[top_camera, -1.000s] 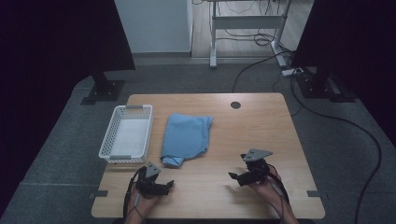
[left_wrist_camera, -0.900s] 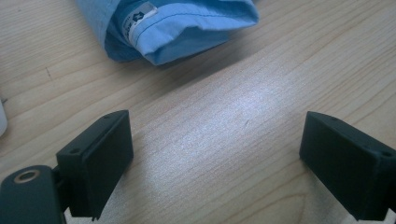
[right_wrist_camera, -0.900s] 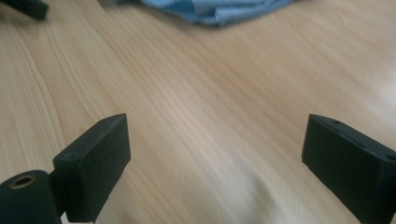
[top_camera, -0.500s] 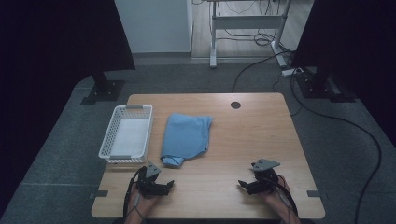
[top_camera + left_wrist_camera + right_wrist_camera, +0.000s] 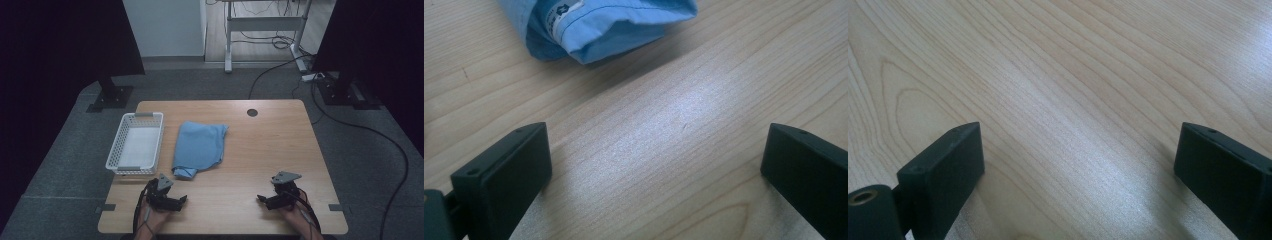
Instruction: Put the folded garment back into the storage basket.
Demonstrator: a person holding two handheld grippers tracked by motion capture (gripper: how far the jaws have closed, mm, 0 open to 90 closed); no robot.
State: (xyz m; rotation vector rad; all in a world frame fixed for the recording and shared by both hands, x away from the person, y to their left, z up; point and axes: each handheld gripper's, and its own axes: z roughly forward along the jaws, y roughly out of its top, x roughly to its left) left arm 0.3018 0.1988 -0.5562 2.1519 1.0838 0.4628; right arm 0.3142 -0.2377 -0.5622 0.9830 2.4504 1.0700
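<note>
Now right gripper (image 5: 264,201) lower, released; left gripper (image 5: 181,200) just widened (blue cloth (image 5: 199,148) unmoved).

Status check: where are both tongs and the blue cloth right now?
Left tongs open, empty, just opened wider. Right tongs open, empty. Folded light-blue cloth flat on the wooden table, beside the white plastic basket. Nothing in the way.

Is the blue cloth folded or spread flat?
Folded. The cloth lies as a compact doubled bundle beside the basket, and the left gripper view shows layered edges with a label tucked in at its near corner.
</note>
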